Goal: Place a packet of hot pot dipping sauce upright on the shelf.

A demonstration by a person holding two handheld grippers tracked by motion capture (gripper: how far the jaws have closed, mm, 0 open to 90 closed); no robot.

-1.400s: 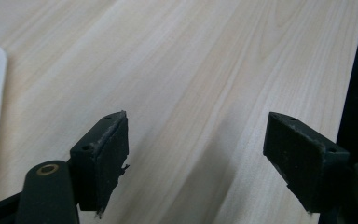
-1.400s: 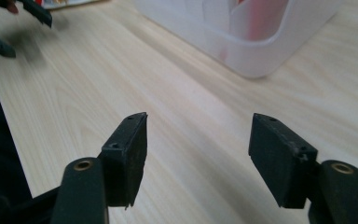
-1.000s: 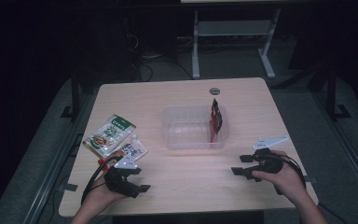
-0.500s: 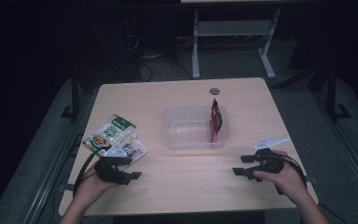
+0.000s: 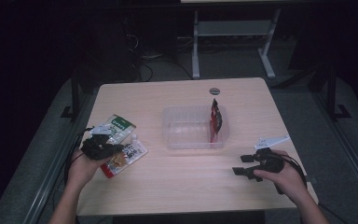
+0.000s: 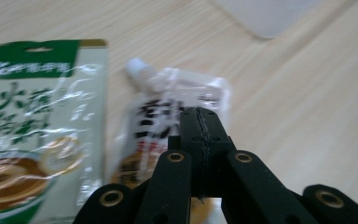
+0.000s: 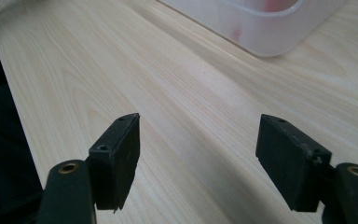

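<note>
A white spouted pouch (image 5: 134, 150) with a red and orange base lies at the table's left, beside a green-topped sauce packet (image 5: 119, 125). My left gripper (image 5: 117, 148) hovers over the pouch's near end. In the left gripper view its jaws (image 6: 200, 116) have just been closing and now meet flat, with nothing visible between them; the pouch (image 6: 168, 93) and green packet (image 6: 32, 107) lie beneath. My right gripper (image 5: 241, 164) rests at the front right, open, with bare wood between its fingers (image 7: 209, 158).
A clear plastic container (image 5: 168, 140) stands mid-table with a red packet (image 5: 216, 119) upright against its right wall; its corner (image 7: 265, 37) shows in the right gripper view. A small round grommet (image 5: 214, 91) sits near the far edge.
My left hand has moved forward and left from the table's front edge onto the pouches, and its jaws have gone from spread to closed. The right hand has stayed put.
</note>
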